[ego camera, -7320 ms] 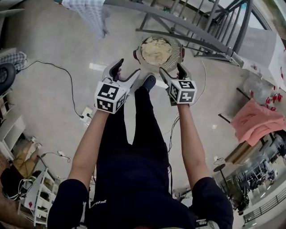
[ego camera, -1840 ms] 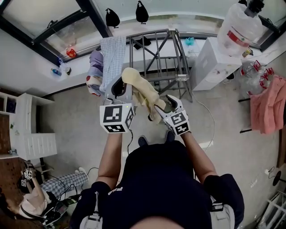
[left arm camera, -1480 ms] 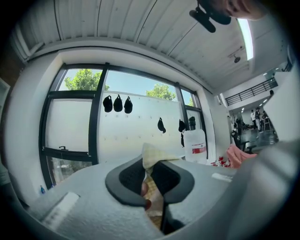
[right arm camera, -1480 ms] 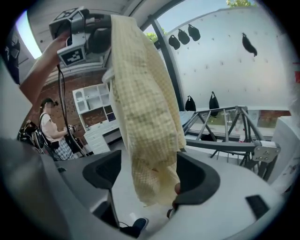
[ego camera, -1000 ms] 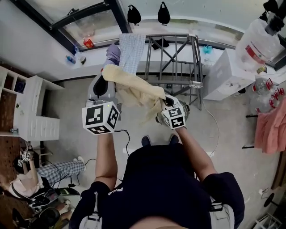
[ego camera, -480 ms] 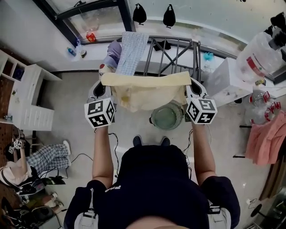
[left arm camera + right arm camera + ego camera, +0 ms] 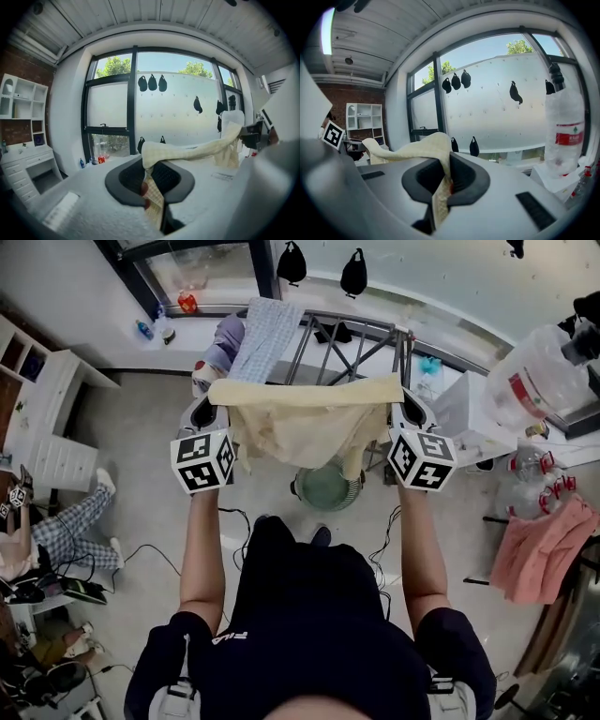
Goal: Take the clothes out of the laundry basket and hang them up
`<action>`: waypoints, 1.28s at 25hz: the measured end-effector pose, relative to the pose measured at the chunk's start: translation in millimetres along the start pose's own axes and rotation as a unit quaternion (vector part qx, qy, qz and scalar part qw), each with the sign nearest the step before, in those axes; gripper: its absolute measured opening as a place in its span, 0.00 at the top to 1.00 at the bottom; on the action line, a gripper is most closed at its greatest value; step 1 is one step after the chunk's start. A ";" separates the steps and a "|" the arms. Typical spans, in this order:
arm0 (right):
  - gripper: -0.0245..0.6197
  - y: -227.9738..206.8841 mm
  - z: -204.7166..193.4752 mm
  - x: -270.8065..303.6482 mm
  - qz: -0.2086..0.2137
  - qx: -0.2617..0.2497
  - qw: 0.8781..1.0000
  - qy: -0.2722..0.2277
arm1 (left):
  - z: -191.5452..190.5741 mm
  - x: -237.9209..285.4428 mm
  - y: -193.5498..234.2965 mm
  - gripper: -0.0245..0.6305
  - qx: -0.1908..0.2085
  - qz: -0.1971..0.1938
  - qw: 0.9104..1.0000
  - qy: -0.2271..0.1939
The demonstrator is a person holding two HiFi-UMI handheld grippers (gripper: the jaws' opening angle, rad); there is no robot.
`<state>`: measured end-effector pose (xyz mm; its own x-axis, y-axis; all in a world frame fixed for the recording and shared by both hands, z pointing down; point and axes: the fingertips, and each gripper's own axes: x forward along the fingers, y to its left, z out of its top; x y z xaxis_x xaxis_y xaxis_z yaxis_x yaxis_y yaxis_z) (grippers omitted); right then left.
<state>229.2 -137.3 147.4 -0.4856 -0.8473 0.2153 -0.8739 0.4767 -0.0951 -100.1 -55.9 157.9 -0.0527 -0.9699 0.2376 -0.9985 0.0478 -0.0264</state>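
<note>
A cream-yellow cloth (image 7: 305, 418) hangs stretched flat between my two grippers in the head view, just in front of the metal drying rack (image 7: 361, 334). My left gripper (image 7: 208, 413) is shut on the cloth's left corner (image 7: 152, 197). My right gripper (image 7: 410, 413) is shut on its right corner (image 7: 439, 197). Below the cloth, on the floor, stands the round laundry basket (image 7: 326, 491), partly hidden by the hanging fabric. A blue checked garment (image 7: 265, 326) lies draped over the rack's left end.
A window wall (image 7: 140, 108) stands behind the rack. A white cabinet (image 7: 42, 418) is at left, a big water bottle (image 7: 539, 362) on a white box at right, a pink cloth (image 7: 544, 549) at far right. Cables (image 7: 234, 517) run across the floor. Another person's legs (image 7: 66, 521) show at left.
One second ago the cloth was bunched between grippers held close; the right gripper has swung up and out to the right and the left has come down, so the cloth now hangs spread level.
</note>
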 end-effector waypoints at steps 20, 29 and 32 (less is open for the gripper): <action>0.94 -113.7 31.7 158.3 -0.163 -0.032 0.984 0.056 | 28.0 268.1 -15.5 0.90 0.015 -0.100 0.994 0.052; 0.94 -183.9 10.6 270.0 -0.234 -0.050 0.961 0.141 | 3.8 421.0 -31.3 0.90 0.016 -0.168 0.979 0.117; 0.94 -205.0 2.0 299.5 -0.247 -0.056 0.954 0.163 | -9.6 459.1 -38.9 0.90 0.005 -0.184 0.973 0.141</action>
<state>262.9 -489.3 229.4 0.0334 -0.8662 0.4986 -0.9776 0.0753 0.1963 -85.6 -500.8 277.3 0.3049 -0.8163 0.4907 -0.9504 -0.2943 0.1010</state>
